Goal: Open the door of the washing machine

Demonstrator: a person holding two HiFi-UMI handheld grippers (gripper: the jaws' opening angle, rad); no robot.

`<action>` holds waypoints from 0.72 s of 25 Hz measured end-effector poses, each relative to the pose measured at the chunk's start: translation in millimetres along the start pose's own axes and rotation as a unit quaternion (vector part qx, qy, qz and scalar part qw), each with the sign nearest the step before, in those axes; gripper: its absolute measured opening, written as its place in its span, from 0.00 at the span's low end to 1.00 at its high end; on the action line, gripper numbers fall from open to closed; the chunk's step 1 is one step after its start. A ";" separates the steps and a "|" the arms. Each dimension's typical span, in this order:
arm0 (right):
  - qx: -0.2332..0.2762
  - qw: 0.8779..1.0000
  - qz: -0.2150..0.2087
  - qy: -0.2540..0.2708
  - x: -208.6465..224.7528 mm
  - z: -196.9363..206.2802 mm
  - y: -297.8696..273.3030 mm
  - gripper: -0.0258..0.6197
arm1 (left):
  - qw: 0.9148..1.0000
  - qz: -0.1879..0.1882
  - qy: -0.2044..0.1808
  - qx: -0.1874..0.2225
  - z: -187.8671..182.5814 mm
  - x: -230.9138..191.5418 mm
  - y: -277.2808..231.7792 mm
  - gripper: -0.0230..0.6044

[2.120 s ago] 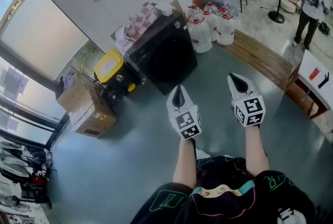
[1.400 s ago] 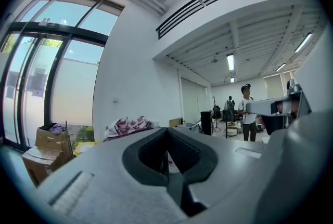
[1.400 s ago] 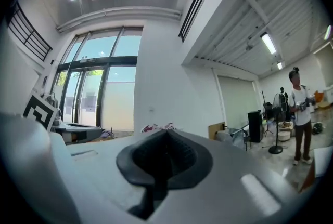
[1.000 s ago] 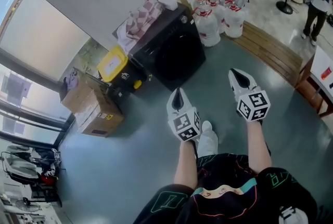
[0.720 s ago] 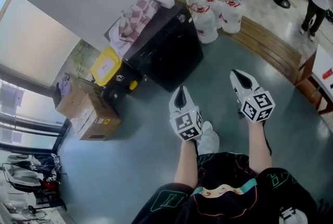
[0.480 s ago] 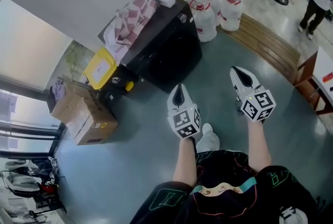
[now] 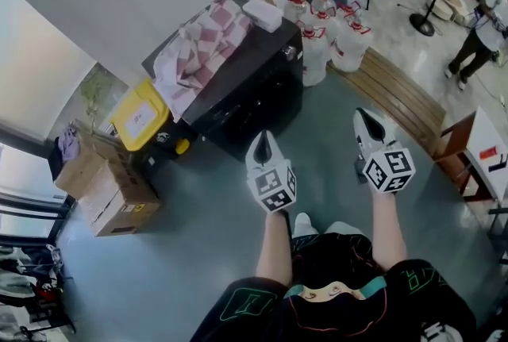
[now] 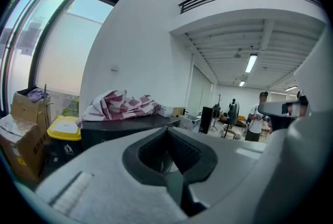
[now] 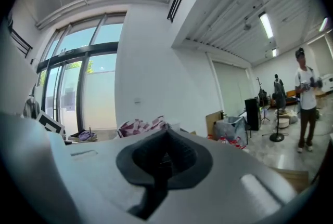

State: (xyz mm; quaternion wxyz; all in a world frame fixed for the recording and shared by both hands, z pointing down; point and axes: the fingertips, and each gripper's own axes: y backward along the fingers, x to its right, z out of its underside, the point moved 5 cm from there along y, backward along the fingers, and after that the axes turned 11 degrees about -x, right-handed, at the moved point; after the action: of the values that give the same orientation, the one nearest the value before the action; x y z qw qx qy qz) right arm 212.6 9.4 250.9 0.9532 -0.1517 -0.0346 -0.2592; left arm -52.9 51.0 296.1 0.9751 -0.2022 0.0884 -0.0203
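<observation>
- The washing machine is a black box on the floor against the white wall, just ahead of the person. Its dark front, where the door sits, faces them and looks shut, though the door's outline is hard to pick out.
- A checked cloth and a small white packet lie on its top, clear of the front, so neither should hinder the door.
- The left gripper is held out nearest the machine's front but apart from it. Its fingers are pressed together with nothing between them, so it is probably only being carried toward the door.
- The right gripper is held beside it, further from the machine and toward the water jugs. Its fingers are likewise closed and empty.
- On the machine's other side stand a yellow-lidded bin and cardboard boxes, seemingly out of the door's way.
- Only the head view shows the bare floor between the grippers and the machine.
- The left gripper view shows the machine from low down, with the cloth drooping over its top edge, but the gripper's body hides most of the front.
- The right gripper view shows only the cloth peeking above its own body, so the machine is hidden there.
</observation>
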 end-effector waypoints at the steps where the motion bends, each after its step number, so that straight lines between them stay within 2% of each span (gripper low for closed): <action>1: 0.003 1.000 0.010 -0.003 5.0 -1.8 -2.4 0.04 | 1.000 0.000 0.001 -0.001 -1.6 -1.9 -5.6 0.05; 5: 0.003 1.000 0.028 -0.003 16.9 -3.3 -18.2 0.04 | 1.000 0.003 0.000 -0.004 -6.5 -5.4 -28.6 0.05; 12: 0.003 1.000 0.028 -0.002 40.9 -14.9 -63.1 0.04 | 1.000 0.000 -0.022 -0.006 -21.9 -2.4 -78.4 0.05; 18: 0.007 1.000 -0.001 0.002 66.1 -43.0 -140.2 0.04 | 0.999 -0.027 -0.026 -0.007 -43.8 -13.2 -136.0 0.05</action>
State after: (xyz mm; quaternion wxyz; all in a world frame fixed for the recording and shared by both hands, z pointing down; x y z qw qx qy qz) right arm 198.4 -150.6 257.6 0.9541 -0.1447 -0.0351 -0.2597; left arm -74.3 -89.9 312.8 0.9748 -0.2116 0.0575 -0.0406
